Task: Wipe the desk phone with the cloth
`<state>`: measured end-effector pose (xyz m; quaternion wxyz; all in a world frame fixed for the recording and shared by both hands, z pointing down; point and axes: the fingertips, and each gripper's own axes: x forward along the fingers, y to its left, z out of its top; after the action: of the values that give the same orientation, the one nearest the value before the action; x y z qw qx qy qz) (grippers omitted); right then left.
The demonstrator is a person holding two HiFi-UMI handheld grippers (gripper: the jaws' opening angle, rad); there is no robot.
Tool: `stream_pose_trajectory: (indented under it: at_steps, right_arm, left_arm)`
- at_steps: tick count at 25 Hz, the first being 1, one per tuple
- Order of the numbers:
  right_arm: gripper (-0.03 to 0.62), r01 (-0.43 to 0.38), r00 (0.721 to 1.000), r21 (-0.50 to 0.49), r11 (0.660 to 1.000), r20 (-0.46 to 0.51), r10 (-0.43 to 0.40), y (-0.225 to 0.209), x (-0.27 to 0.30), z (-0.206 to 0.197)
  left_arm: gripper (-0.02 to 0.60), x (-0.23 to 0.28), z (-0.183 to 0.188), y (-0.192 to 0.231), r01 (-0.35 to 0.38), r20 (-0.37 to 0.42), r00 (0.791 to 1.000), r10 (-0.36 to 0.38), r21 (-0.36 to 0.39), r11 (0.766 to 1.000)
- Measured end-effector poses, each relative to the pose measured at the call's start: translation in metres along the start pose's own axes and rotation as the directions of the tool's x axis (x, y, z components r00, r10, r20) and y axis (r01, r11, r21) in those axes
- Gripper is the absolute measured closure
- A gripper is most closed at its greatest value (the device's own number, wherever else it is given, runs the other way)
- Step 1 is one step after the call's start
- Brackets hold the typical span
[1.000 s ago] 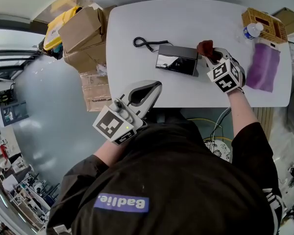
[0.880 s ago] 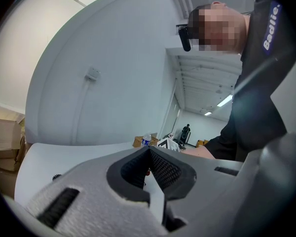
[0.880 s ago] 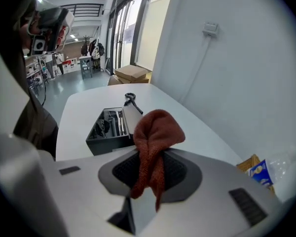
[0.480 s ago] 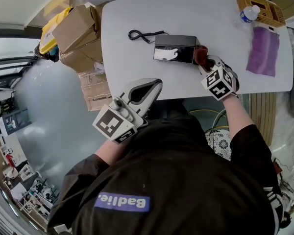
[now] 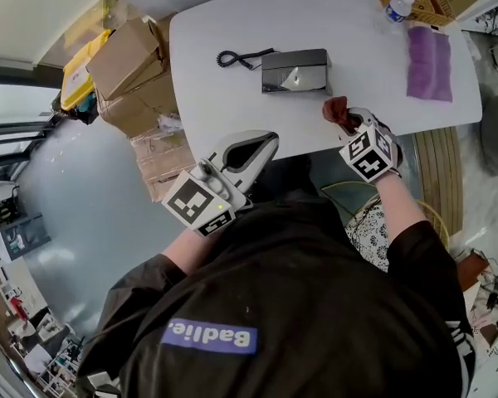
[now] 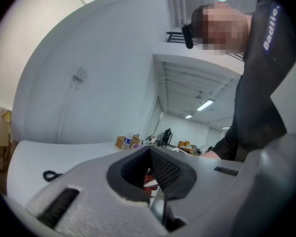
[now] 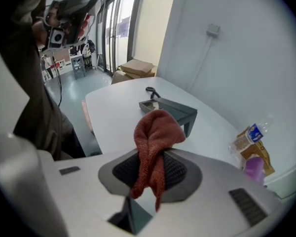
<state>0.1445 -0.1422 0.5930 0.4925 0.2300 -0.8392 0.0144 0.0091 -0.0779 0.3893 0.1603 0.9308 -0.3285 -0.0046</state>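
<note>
Desk phone [image 5: 295, 70], one; one cloth [image 5: 337, 110] pinched in right claw [image 5: 349, 123]; left claw [image 5: 268, 142] closed, empty.

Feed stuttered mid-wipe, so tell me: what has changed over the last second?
The right tongs drew back from the right end of the desk phone toward the person, carrying the cloth, which is now clear of the phone. Unchanged: cloth clamped, left tongs shut and empty off the near edge of the table, phone in place.
</note>
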Motion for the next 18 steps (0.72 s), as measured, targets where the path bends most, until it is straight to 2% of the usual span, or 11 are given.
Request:
stream_pose_trajectory:
  at_steps: [4,7,12,15,18]
  right_arm:
    - [0.505,0.134,0.986,0.059,0.989,0.094,-0.139,0.012,-0.062,0.034]
    - [0.505,0.15,0.966,0.158,0.976,0.184,-0.179,0.037,-0.106,0.065]
    - [0.505,0.062,0.921,0.305,0.95,0.35,-0.172,0.088,-0.159,0.108]
    - [0.505,-0.007,0.882,0.33,0.944,0.447,-0.149,0.115,-0.186,0.13]
    - [0.505,-0.082,0.829,0.333,0.94,0.547,-0.121,0.131,-0.21,0.15]
  left_arm:
    - [0.572,-0.026,0.01,-0.015,0.063,0.026,0.998,-0.064,0.043,0.997]
    - [0.572,-0.048,0.015,-0.027,0.103,0.043,0.993,-0.105,0.059,0.993]
    - [0.572,-0.075,0.01,-0.046,0.142,0.048,0.988,-0.144,0.052,0.989]
    - [0.572,-0.085,0.01,-0.063,0.156,0.054,0.986,-0.16,0.063,0.986]
    - [0.572,-0.09,0.015,-0.073,0.135,0.065,0.988,-0.141,0.082,0.987]
